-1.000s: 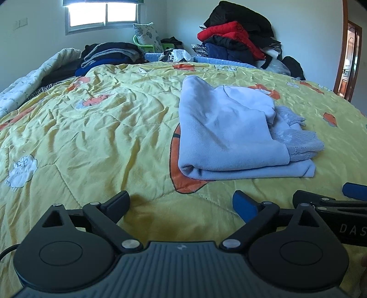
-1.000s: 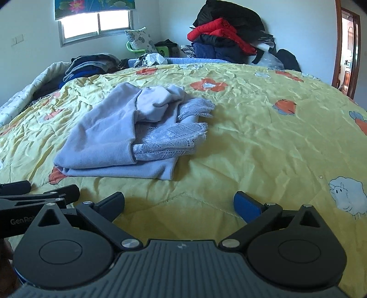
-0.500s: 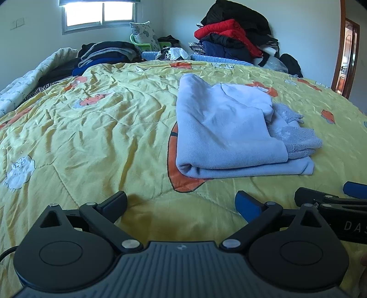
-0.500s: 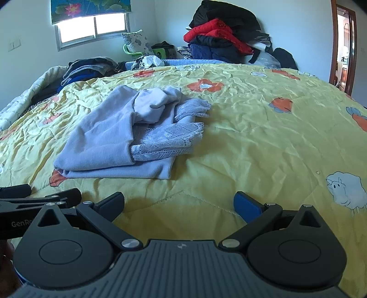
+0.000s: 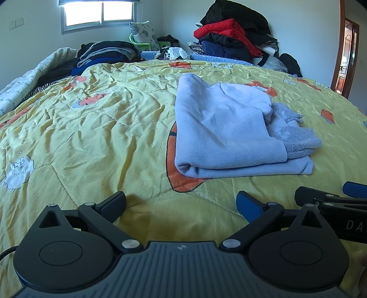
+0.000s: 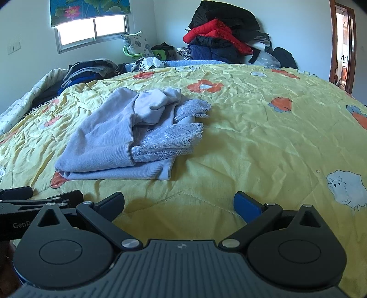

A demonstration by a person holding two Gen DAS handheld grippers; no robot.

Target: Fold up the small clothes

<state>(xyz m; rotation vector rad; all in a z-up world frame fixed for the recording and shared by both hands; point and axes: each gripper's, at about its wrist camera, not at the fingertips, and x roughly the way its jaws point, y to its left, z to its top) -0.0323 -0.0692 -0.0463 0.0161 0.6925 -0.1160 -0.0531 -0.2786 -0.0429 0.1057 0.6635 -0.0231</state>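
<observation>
- As judged from its stacked layers, the pale lilac knit garment with lace trim is folded on the yellow patterned quilt; lace edges are left untidy.
- Left gripper fingers have just been opened wide, nothing between; right gripper fingers are spread, empty.

Yellow quilt, printed with orange flowers and white sheep, lying wrinkled across the bed. Heap of red, black and navy coats standing piled against the far wall. Stack of dark folded garments sitting at the quilt's far left edge. Patterned pillow leaning beneath the window. Wooden door frame standing at right.
</observation>
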